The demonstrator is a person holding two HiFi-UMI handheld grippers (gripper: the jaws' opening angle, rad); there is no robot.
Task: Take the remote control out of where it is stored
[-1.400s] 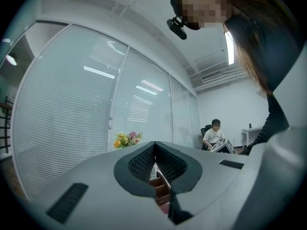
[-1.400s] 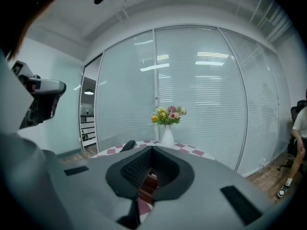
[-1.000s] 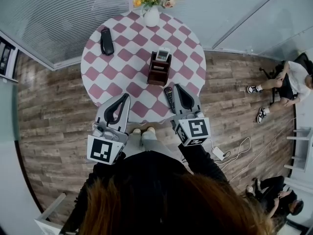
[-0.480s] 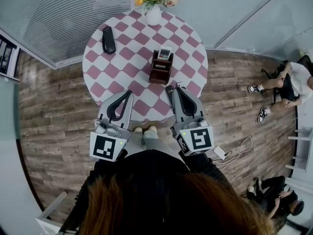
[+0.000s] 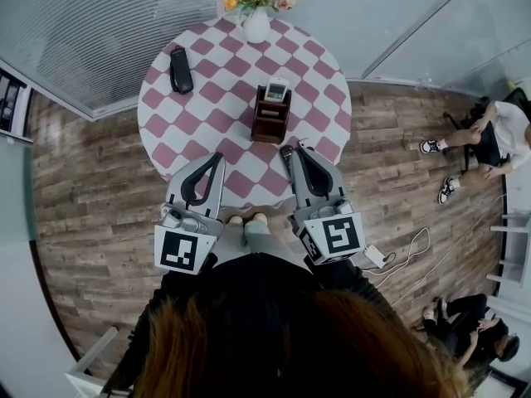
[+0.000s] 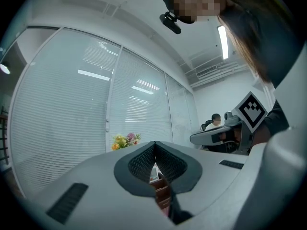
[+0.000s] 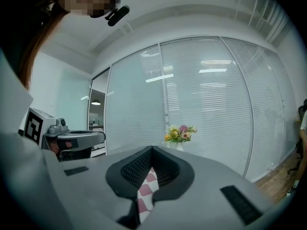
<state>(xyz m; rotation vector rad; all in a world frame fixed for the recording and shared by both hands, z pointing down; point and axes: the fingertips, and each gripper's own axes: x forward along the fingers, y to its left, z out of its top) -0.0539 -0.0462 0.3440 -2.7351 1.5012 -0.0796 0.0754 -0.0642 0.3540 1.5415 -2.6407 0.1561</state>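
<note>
Biggest thing first: the round table (image 5: 207, 114) in its pink-and-white check cloth fills the upper middle of the head view, and I'm standing at its lower edge with both tools held level, just short of the cloth.

The left gripper (image 5: 217, 157) sits lower left of centre, jaws pressed together with nothing in them. Its own view looks straight at the wooden holder (image 5: 270, 123), so I read it as parked and waiting.

The right gripper (image 5: 300, 152) is lower right of centre, also closed and empty; only checked cloth shows past its tips.

The holder stands mid-table, upright, with a pale handset (image 5: 276, 92) poking out of its top slot. That's the storage spot.

The vase of flowers (image 5: 255, 25) is at the top edge, out of the way. A black handset (image 5: 181, 69) lies flat at upper left.

The remote control (image 5: 285, 156) is dark and lying flat on the cloth, just beside the right tips. By my judgement it's already out.

No readable writing: only square marker patterns on the cubes, no brand legible.
</note>
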